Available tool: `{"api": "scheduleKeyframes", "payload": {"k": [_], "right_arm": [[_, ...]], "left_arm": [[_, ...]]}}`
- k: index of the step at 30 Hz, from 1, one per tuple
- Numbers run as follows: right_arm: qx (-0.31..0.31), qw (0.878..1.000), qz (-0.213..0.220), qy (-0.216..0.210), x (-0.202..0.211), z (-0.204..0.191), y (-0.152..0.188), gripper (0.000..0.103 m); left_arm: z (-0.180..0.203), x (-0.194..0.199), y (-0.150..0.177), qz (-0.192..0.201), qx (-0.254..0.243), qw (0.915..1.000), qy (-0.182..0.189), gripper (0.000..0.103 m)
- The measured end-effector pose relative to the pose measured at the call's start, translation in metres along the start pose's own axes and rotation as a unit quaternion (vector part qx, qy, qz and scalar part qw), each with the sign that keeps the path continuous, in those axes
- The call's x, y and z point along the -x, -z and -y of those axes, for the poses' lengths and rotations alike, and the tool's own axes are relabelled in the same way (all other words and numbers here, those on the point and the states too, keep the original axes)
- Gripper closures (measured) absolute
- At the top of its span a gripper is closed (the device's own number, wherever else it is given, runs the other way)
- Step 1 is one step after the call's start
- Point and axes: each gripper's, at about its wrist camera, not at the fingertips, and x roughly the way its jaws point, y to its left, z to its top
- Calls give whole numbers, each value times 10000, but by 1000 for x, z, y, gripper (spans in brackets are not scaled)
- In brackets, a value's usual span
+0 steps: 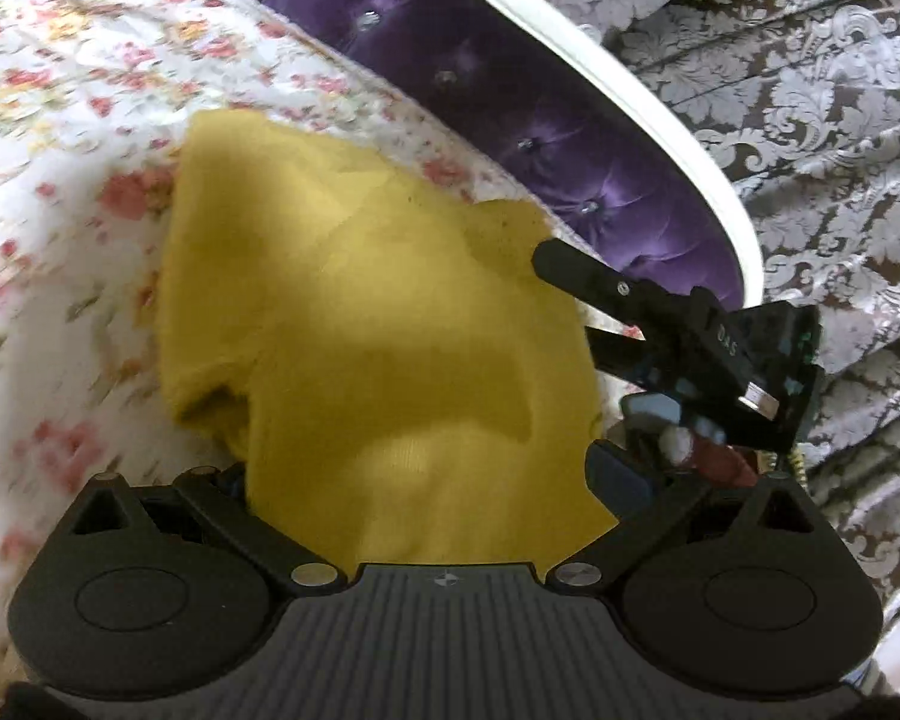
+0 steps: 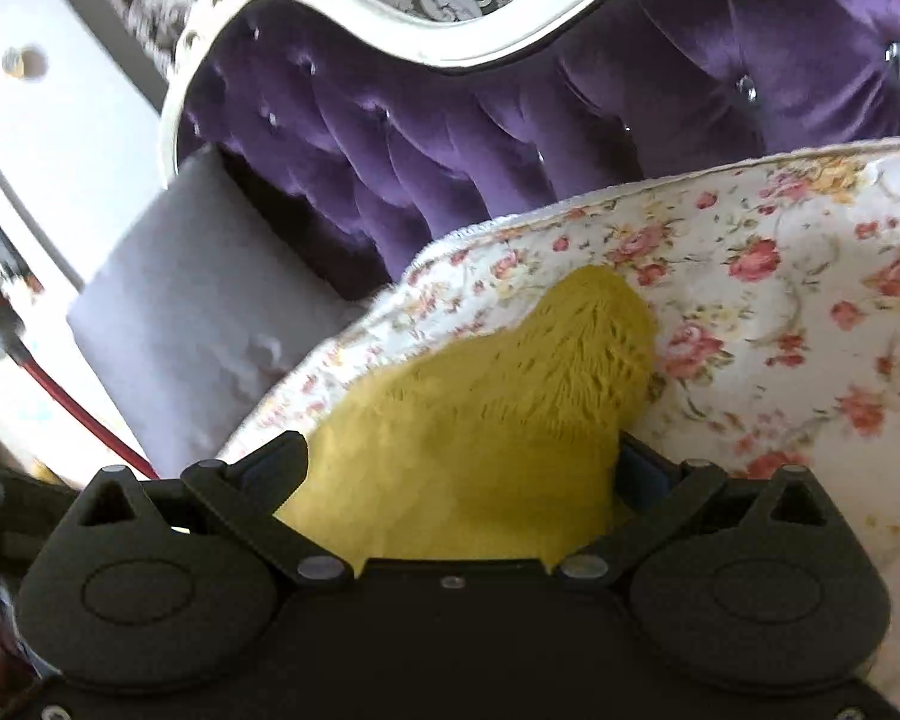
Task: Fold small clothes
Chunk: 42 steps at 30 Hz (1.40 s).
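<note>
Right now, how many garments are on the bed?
1. A single yellow garment lies on the floral bedspread near the purple headboard, with the left gripper and right gripper each at it. More may lie outside both views.

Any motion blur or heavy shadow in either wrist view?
Left wrist view: floral bedspread smeared at the left, broad shadow across the yellow garment. Right wrist view: blur only at the far left edge; garment sharp, evenly lit.
</note>
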Motion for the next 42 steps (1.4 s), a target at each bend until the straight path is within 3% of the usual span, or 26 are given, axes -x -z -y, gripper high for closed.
{"api": "scheduleKeyframes", "payload": {"k": [1, 2, 3, 4, 5, 6, 15, 21, 25, 28, 33, 38, 40, 42], "right_arm": [[-56, 10000, 10, -40, -1, 1, -1, 1], [-75, 10000, -17, -18, -2, 1, -3, 12], [-59, 9999, -64, 86, -2, -1, -3, 39], [5, 9996, -107, 262, -2, -3, -3, 51], [116, 9989, -135, 424, -1, -6, -1, 55], [187, 9985, -145, 486, 2, -9, 1, 56], [283, 9938, -238, 1046, 54, -51, 28, 59], [204, 9904, -554, 1247, 109, -80, 80, 59], [5, 9894, -677, 1284, 146, -94, 120, 59], [23, 9873, -700, 1425, 162, -104, 138, 55], [116, 9774, -497, 2052, 188, -111, 162, 38], [233, 9667, -182, 2542, 202, -121, 170, 23], [372, 9632, 15, 2661, 208, -130, 170, 18], [561, 9617, 278, 2668, 213, -139, 168, 0]], "left_arm": [[1, -2, -1, 1, -55, 10000, 1, 3], [3, -3, -2, 0, -93, 10000, -14, 12], [4, -3, 0, -18, -96, 9999, -33, 35], [3, -2, 2, -58, -78, 9999, -48, 49], [2, 0, 5, -126, -54, 9999, -55, 75], [2, 0, 8, -204, -42, 9998, -41, 82], [42, 48, 55, -511, -132, 9983, 242, 82], [68, 83, 117, -947, -110, 9941, 513, 82], [75, 100, 162, -1250, 0, 9911, 458, 83], [75, 115, 186, -1321, 13, 9910, 227, 82], [84, 147, 206, -1042, -428, 9934, -215, 80], [112, 168, 214, -866, -1410, 9814, -969, 79], [129, 181, 207, -475, -1782, 9765, -1120, 79], [145, 190, 197, -9, -2131, 9691, -1240, 71]]}}
